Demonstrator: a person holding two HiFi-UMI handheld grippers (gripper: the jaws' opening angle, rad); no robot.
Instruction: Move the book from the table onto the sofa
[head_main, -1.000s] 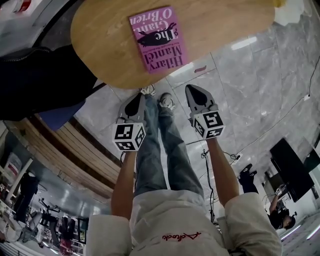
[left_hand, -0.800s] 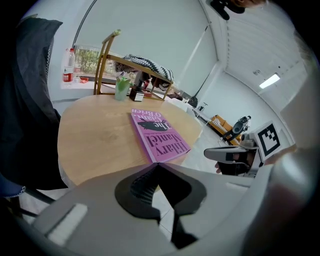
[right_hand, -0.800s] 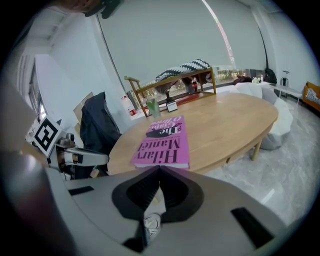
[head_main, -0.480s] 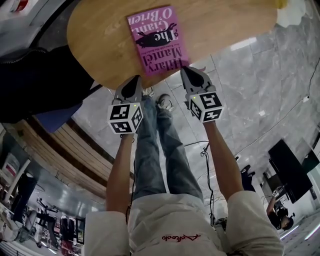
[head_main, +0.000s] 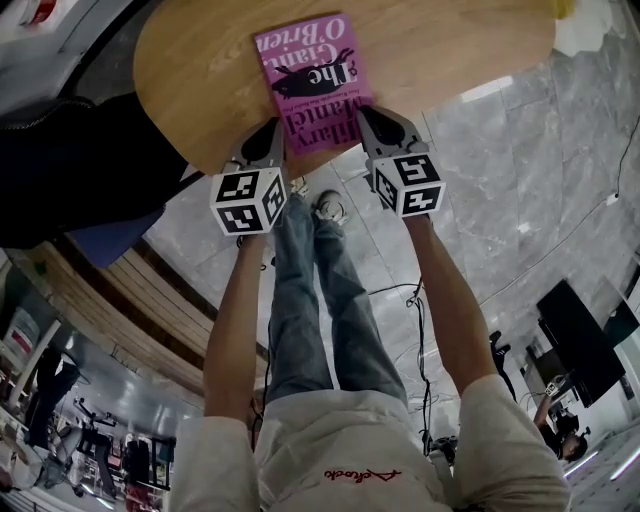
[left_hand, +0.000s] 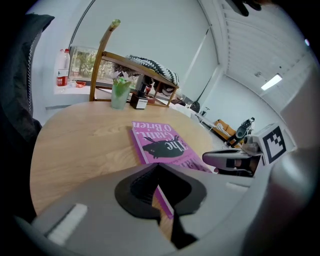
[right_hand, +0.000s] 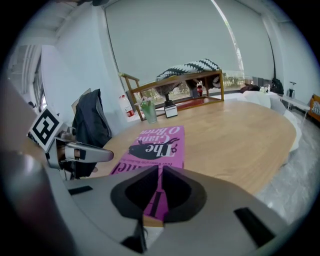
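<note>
Head view: left tongs (head_main: 268, 136) and right tongs (head_main: 372, 122) are held closed, empty; a magenta paperback book (head_main: 312, 75) is laid between them on the wooden tabletop (head_main: 200, 70).

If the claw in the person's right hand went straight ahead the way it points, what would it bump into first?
Most likely the pink book. The right claw is shut and aims at the book's near end, which lies on the wooden table. How much gap remains is hard to judge.
</note>
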